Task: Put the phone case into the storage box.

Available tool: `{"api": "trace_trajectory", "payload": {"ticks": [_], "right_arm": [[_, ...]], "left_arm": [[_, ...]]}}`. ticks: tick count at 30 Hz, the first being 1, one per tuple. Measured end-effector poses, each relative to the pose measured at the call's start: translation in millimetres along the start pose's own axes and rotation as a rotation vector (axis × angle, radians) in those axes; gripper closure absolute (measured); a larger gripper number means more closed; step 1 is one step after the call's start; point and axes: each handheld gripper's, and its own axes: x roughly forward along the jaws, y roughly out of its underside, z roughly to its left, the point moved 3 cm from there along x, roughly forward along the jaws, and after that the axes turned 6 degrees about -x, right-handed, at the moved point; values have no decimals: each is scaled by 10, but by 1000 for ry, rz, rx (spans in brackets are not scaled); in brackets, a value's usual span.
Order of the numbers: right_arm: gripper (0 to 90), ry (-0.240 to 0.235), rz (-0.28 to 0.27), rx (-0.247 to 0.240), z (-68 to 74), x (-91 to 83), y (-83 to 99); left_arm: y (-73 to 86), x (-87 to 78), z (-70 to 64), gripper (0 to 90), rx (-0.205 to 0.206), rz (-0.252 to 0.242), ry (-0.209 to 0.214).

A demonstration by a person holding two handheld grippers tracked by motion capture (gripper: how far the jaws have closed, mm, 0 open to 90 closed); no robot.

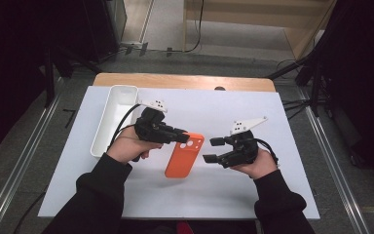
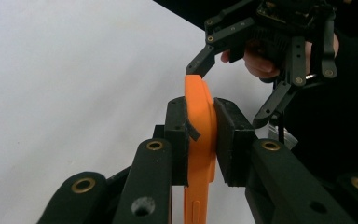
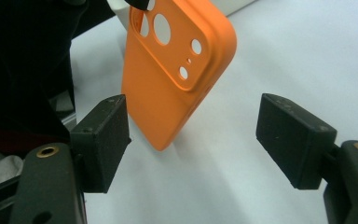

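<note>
The orange soft-plastic phone case with round camera cut-outs (image 1: 184,155) is sitting near the middle of the white sheet-covered surface (image 1: 224,190), its camera end pointing toward 1 o'clock in the high view and its plain end toward 7 o'clock. In the left gripper view the case (image 2: 199,135) is standing on edge, pinched across its thickness between the two black pads. The left gripper (image 1: 179,137), at about 9 o'clock of the case, is clamping its jaws on the camera end; its own view (image 2: 200,140) is showing both pads pressing flat against the case's faces. In the right gripper view the case (image 3: 172,79) is tilting, with its lower corner close to the surface, though contact cannot be told.

The right gripper (image 1: 213,150) is hovering just beside the case at 3 o'clock, its jaws standing wide apart and gripping nothing; in its own view (image 3: 193,140) the case is lying beyond the left pad, apart from both.

A white rectangular plastic tray (image 1: 108,127) is lying along the surface's left edge, at 10 o'clock from the case, close behind the left hand (image 1: 129,146).
</note>
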Motion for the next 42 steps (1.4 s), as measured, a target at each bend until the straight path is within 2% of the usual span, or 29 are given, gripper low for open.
{"api": "trace_trajectory", "payload": {"ticks": [3, 11, 20, 29, 33, 42], "right_arm": [[252, -8, 3, -10, -13, -22, -13], [253, -43, -1, 4, -78, -54, -77], [263, -110, 14, 4, -135, -31, -142], [273, -147, 20, -1, -180, 29, -194], [283, -163, 18, -5, -211, 56, -220], [299, -209, 15, -11, -249, 114, -245]], "left_arm": [[6, 9, 1, 765, -1, 11, 12], [33, 58, 37, 765, -30, 38, 35], [44, 85, 41, 765, -56, 55, 75], [45, 110, 35, 765, -57, 52, 96], [46, 120, 35, 765, -46, 59, 89], [44, 113, 38, 765, -41, 47, 102]]}}
